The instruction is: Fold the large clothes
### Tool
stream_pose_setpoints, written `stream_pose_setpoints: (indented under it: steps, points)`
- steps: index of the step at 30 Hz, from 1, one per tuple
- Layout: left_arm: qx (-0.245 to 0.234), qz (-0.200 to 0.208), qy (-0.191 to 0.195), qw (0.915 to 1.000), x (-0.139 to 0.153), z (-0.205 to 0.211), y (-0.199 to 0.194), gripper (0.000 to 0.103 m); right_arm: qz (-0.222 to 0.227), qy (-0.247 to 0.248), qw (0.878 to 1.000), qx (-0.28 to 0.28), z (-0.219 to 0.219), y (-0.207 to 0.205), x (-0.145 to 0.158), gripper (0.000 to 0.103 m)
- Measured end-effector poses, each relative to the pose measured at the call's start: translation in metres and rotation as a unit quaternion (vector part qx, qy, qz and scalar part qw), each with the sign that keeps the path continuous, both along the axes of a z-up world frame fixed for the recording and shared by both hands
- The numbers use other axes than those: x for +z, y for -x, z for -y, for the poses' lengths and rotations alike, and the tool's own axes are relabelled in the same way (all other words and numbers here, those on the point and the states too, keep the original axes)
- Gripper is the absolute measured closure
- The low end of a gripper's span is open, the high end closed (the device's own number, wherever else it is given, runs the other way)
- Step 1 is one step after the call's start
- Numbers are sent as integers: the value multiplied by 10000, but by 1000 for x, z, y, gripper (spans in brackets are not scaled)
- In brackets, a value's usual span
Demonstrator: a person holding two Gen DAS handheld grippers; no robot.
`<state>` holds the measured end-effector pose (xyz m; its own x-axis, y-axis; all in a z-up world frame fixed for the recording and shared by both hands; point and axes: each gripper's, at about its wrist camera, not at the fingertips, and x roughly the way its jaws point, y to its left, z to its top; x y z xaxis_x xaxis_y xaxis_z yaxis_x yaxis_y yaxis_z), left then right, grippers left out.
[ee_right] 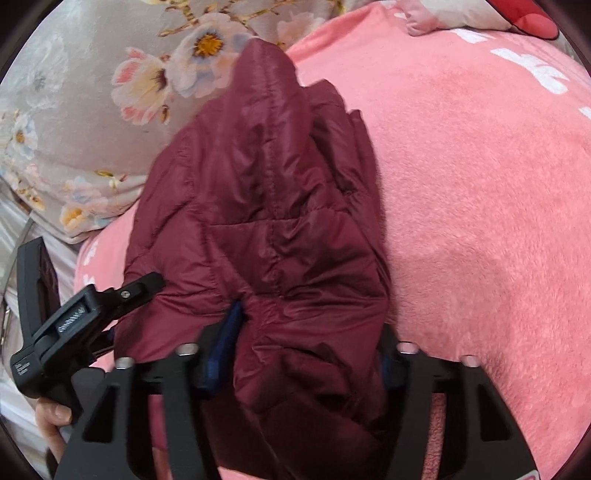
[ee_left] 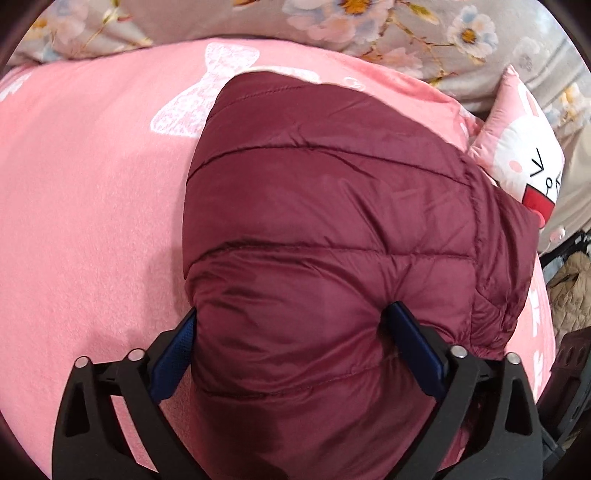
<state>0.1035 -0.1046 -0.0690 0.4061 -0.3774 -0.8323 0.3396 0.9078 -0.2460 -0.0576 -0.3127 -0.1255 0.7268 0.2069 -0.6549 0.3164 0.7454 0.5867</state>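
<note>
A maroon quilted puffer jacket (ee_left: 325, 206) lies bundled on the pink fleece blanket (ee_left: 85, 206). My left gripper (ee_left: 295, 317) is shut on the jacket's thick near end, its blue pads (ee_left: 410, 332) pressing in from both sides. In the right wrist view the jacket (ee_right: 266, 221) rises as a crumpled ridge. My right gripper (ee_right: 308, 339) is shut on a bunch of it; one blue pad (ee_right: 227, 328) shows and the other is mostly buried in fabric. The left gripper (ee_right: 144, 286) also appears there, touching the jacket's left side, held by a hand (ee_right: 51, 413).
A grey floral quilt (ee_left: 388, 29) lies along the far side and is the quilt (ee_right: 74, 129) on the left in the right wrist view. A pink bunny pillow (ee_left: 524, 158) sits at the jacket's right. Dark clutter (ee_left: 569, 280) lies beyond the bed's right edge.
</note>
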Motion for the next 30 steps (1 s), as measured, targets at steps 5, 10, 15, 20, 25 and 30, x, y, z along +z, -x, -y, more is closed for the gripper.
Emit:
stream_pose_setpoints:
  steps: [5, 10, 15, 20, 25, 30]
  points:
    - [-219, 369, -146, 9990, 20, 4, 10, 33, 255, 37, 9997, -12, -3, 7, 18, 84]
    - [-402, 558, -6, 9976, 45, 1, 15, 56, 584, 234, 9980, -62, -10, 16, 43, 87]
    - [-503, 735, 145, 9959, 68, 0, 19, 67, 978, 509, 9939, -86, -17, 27, 73, 89]
    - [-549, 1196, 236, 9910, 101, -4, 30, 71, 1310, 758, 9884, -116, -27, 30, 96, 89]
    - [-576, 1704, 255, 9834, 135, -14, 36, 72, 1760, 929, 9799, -132, -35, 31, 124, 89]
    - [-469, 2163, 223, 9750, 166, -32, 32, 72, 2140, 1056, 9711, 2, -50, 16, 155, 89]
